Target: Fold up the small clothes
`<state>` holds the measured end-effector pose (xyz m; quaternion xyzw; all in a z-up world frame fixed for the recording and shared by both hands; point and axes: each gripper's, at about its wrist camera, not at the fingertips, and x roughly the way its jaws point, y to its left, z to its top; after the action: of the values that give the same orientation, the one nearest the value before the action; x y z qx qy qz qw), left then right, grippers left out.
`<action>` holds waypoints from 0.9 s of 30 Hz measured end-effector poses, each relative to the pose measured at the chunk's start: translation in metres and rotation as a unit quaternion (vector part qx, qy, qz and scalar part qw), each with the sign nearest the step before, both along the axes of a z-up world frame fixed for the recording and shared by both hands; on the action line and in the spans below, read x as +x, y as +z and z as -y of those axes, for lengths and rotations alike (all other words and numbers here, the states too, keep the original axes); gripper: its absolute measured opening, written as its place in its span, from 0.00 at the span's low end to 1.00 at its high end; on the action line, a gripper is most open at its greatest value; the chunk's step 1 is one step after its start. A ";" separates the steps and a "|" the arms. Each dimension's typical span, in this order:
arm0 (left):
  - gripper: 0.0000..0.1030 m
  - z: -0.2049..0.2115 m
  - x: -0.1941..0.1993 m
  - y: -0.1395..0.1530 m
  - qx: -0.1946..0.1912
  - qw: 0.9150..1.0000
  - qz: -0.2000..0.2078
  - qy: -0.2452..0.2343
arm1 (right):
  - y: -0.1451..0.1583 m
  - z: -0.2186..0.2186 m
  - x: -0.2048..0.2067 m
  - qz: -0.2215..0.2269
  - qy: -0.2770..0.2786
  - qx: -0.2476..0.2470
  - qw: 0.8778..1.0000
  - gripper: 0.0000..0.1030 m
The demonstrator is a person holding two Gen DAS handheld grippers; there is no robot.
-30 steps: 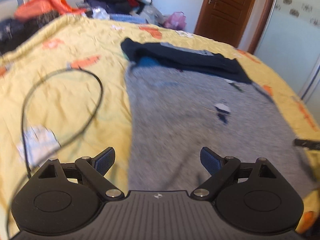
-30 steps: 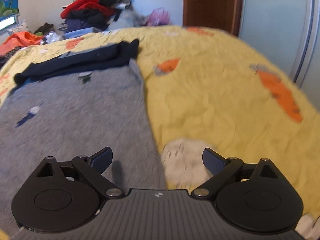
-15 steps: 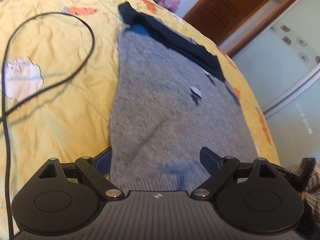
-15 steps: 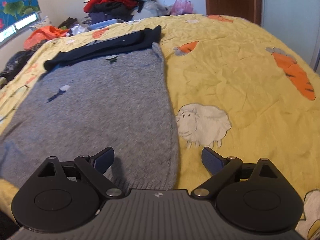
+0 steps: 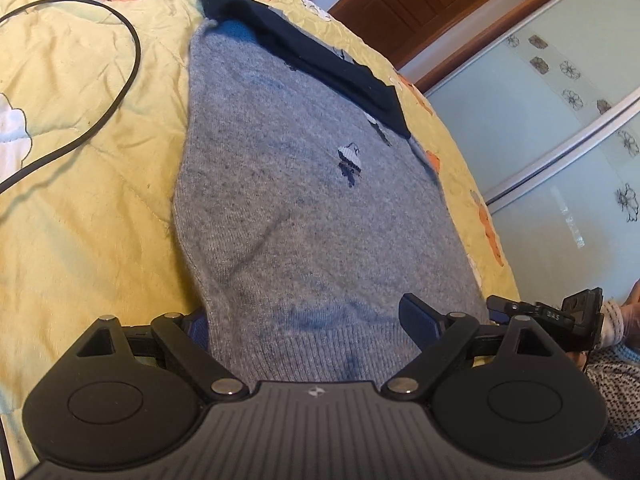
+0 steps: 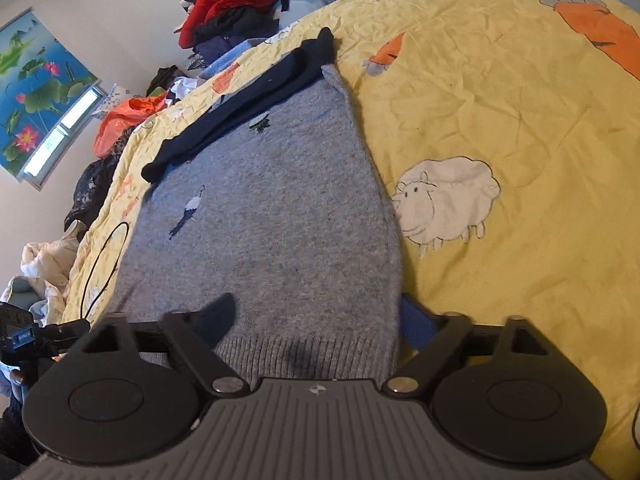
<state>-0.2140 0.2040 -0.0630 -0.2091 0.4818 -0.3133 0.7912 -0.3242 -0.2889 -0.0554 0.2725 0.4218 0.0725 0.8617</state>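
Note:
A grey knitted sweater (image 5: 304,216) lies flat on the yellow bed, its ribbed hem toward me and a dark navy part (image 5: 320,64) folded across its far end. My left gripper (image 5: 308,320) is open, its jaws astride the hem's left corner. In the right wrist view the sweater (image 6: 272,216) fills the middle and my right gripper (image 6: 316,320) is open astride the hem's right corner. Each gripper shows at the edge of the other's view.
The yellow bedspread (image 6: 520,160) has sheep and carrot prints. A black cable (image 5: 120,92) loops on it left of the sweater. A pile of clothes (image 6: 236,12) lies beyond the bed's far end. A wooden door and a sliding wardrobe (image 5: 560,120) stand to the right.
Both grippers have come down and forward to the sweater's near hem. The hem corners now lie between their open jaws. The sweater itself has not moved.

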 end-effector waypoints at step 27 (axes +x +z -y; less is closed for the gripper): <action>0.06 -0.012 -0.005 0.023 0.001 0.999 0.035 0.008 | 0.017 0.006 0.003 0.061 0.003 0.081 0.995 0.12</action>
<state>-0.2185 0.2158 -0.0397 -0.2007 0.4527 -0.3136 0.8102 -0.3217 -0.2946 -0.0382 0.3349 0.3619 0.1257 0.8608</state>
